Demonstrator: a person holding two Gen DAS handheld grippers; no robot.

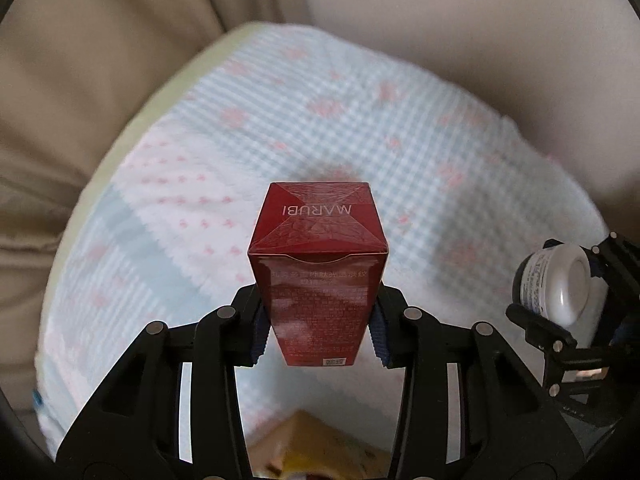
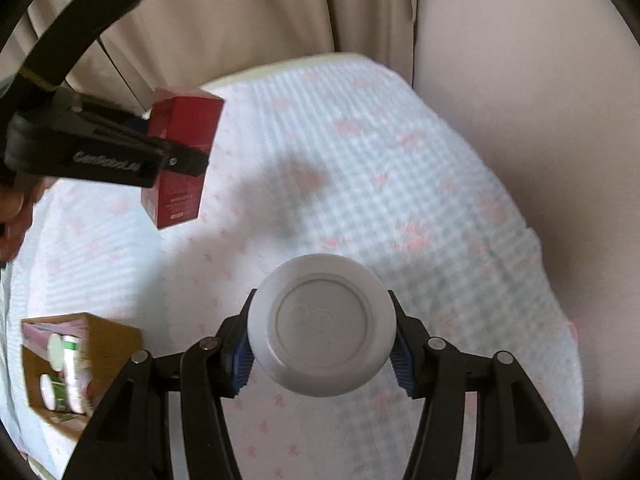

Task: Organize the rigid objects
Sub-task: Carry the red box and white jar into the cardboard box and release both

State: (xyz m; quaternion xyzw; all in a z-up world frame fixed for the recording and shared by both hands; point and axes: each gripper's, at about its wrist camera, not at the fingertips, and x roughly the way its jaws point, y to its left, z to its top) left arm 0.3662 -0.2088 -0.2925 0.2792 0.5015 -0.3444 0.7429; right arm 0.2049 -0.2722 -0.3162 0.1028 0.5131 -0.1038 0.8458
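My left gripper [image 1: 318,332] is shut on a red carton [image 1: 318,264] marked MARUBI and holds it upright above the blue-and-pink checked cover [image 1: 360,120]. The carton also shows in the right wrist view [image 2: 180,160], at the upper left, clamped by the left gripper [image 2: 176,160]. My right gripper [image 2: 322,354] is shut on a white jar [image 2: 322,324], whose round base faces the camera. The jar also shows in the left wrist view [image 1: 560,280] at the right edge, held sideways in the right gripper [image 1: 568,292].
A brown cardboard box [image 2: 116,332] with several white-and-green jars [image 2: 68,360] in it sits on the cover at the lower left. Part of it shows under the left gripper [image 1: 316,448]. Beige cushions [image 1: 100,60] rise behind and around the cover.
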